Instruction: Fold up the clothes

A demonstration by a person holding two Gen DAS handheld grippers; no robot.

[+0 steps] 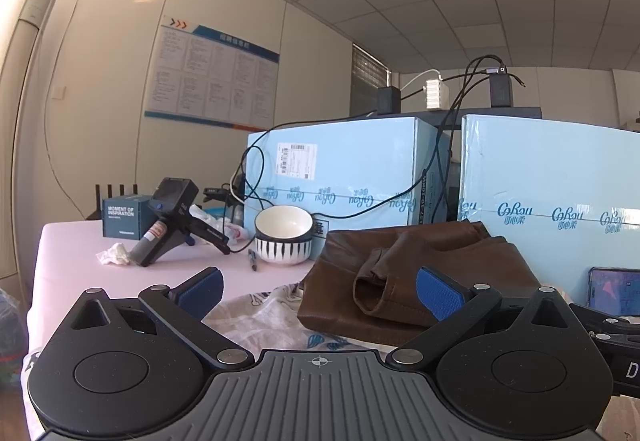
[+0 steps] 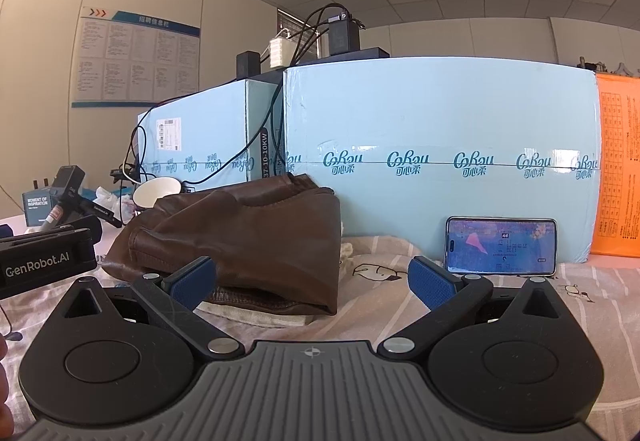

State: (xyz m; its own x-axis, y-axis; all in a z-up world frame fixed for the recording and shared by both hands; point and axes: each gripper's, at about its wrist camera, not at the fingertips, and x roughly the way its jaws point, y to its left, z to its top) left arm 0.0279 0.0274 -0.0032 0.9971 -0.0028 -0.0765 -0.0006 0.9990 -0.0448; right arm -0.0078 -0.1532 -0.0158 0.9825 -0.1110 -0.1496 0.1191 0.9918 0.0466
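A brown leather garment lies folded in a pile on a patterned cloth on the table; it also shows in the right wrist view. My left gripper is open and empty, just in front of the garment's near edge, with a cuff between its fingers' line. My right gripper is open and empty, in front of the garment's right end. The left gripper's body shows at the left of the right wrist view.
Two light blue cartons stand behind the garment. A phone leans on the right carton. A striped bowl, a pen, a handheld device, a crumpled tissue and a small box lie to the left on the pink tablecloth.
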